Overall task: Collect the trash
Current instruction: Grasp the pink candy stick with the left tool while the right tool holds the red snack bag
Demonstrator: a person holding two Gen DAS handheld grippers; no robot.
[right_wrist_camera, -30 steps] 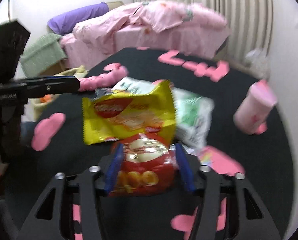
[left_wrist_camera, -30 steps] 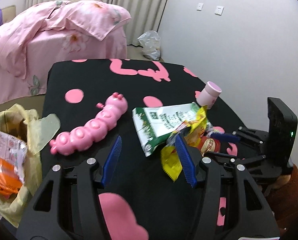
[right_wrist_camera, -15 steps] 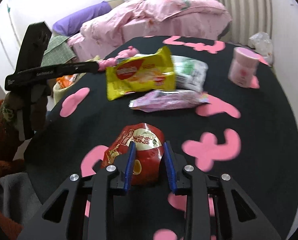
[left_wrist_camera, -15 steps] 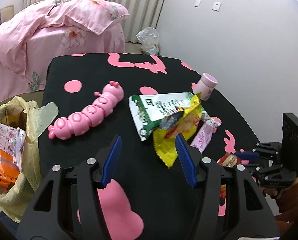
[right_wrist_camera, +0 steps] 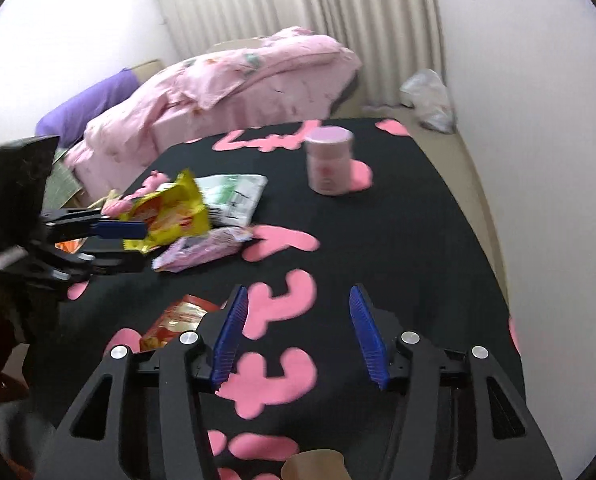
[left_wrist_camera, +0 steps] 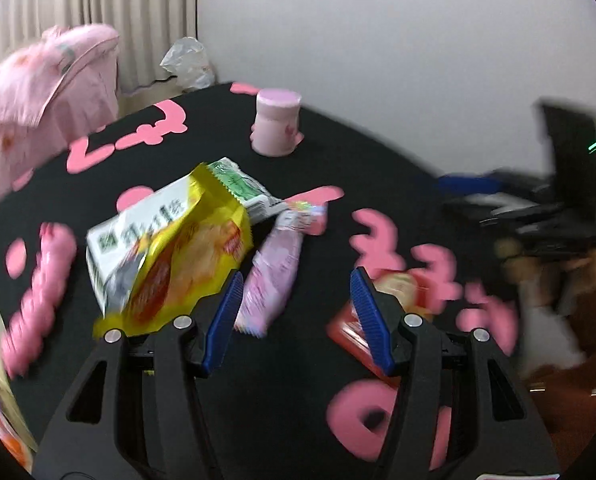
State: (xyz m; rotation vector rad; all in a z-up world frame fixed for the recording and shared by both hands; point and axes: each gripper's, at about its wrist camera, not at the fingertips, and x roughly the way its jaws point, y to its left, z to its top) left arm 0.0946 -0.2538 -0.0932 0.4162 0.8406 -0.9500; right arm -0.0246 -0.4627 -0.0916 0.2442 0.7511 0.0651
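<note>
right wrist view: right hand-held gripper is opening, empty; red snack bag lies on counter just left of it.

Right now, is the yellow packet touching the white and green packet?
Touching. In the left wrist view the yellow packet lies across the white and green packet and covers part of it; no gap shows between them.

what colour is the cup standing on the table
Pink all over, lid included. The cup shows best in the right wrist view.
</note>
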